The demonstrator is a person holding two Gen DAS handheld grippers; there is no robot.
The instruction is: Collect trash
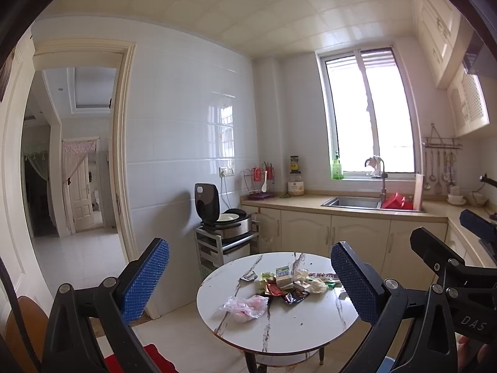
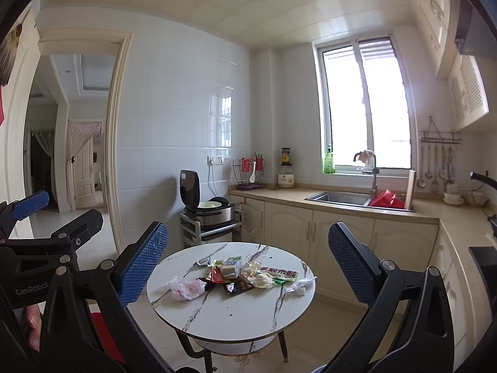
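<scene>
- The left gripper [image 1: 248,279] was held in the air well short of the round marble-patterned table [image 1: 289,326], its blue-padded fingers [image 1: 146,276] spread wide with nothing between them
- The right gripper [image 2: 245,264] hung likewise above the floor before the table [image 2: 223,314], fingers [image 2: 351,264] parted wide and holding nothing
- The trash pile [image 1: 290,283] lay near the table's far side: a heap of coloured snack wrappers, a small green-and-white carton [image 2: 233,262] and a crumpled white wad [image 2: 262,279]
- A crumpled clear plastic bag [image 1: 245,307] with something pink inside lay on the table to the left of the heap, just beside it
- In the right wrist view a smaller piece of clear wrap [image 2: 299,286] sat at the table's right edge, apart from the heap
- A long red-and-white packet [image 2: 279,273] lay at the heap's right side; its print was too small to read
- Behind the table stood a rice cooker [image 1: 222,214] with its lid raised, on a small metal rack [image 1: 217,248]
- Along the far wall ran a counter with a steel sink [image 1: 351,202] under the window, something red [image 1: 396,201] lying in the sink's right side
- A fingertip [image 2: 32,326] of the hand on the left gripper's handle showed at the lower left of the right wrist view
</scene>
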